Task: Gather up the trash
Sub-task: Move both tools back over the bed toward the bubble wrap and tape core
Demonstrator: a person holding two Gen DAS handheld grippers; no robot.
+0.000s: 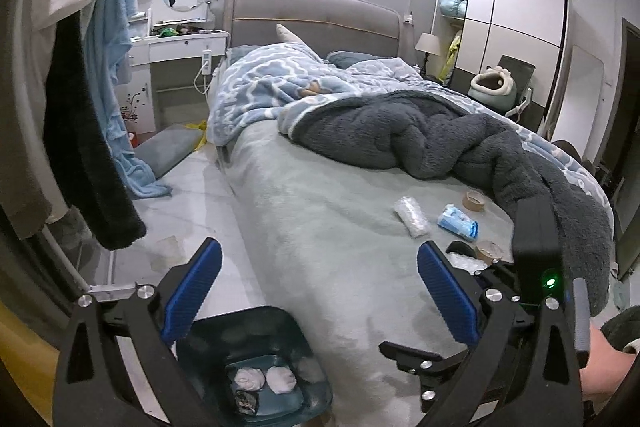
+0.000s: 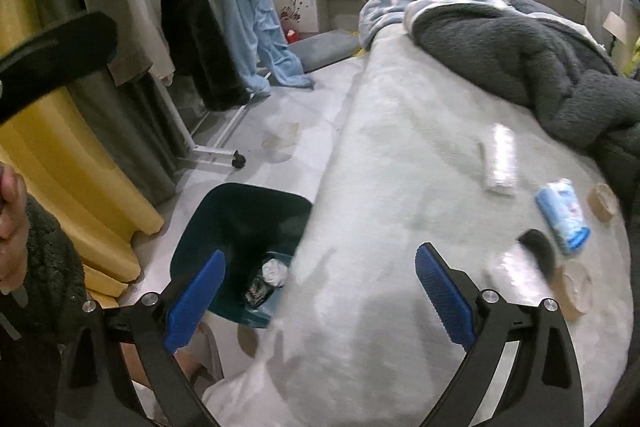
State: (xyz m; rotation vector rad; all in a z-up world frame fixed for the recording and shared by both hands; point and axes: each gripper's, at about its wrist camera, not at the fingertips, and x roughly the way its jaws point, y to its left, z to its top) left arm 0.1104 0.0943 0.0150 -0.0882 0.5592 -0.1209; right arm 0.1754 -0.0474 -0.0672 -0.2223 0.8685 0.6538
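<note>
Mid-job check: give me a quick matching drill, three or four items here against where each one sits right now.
Items:
1. Trash bin
2. Blue packet
3. Crumpled tissues
4. Grey blanket

Places:
A. inside the bin
B. on the floor beside the bed
C. bunched up on the bed, further up it than the litter
D. flat on the bedsheet near a tape roll

Pairs: 1-B, 2-D, 3-A, 4-C

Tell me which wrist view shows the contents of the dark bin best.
The left wrist view: it looks almost straight down into the bin, showing two white wads and a dark wrapper on the bottom. The right wrist view sees the bin at an angle, blurred, with its contents partly hidden by the bed edge.
</note>
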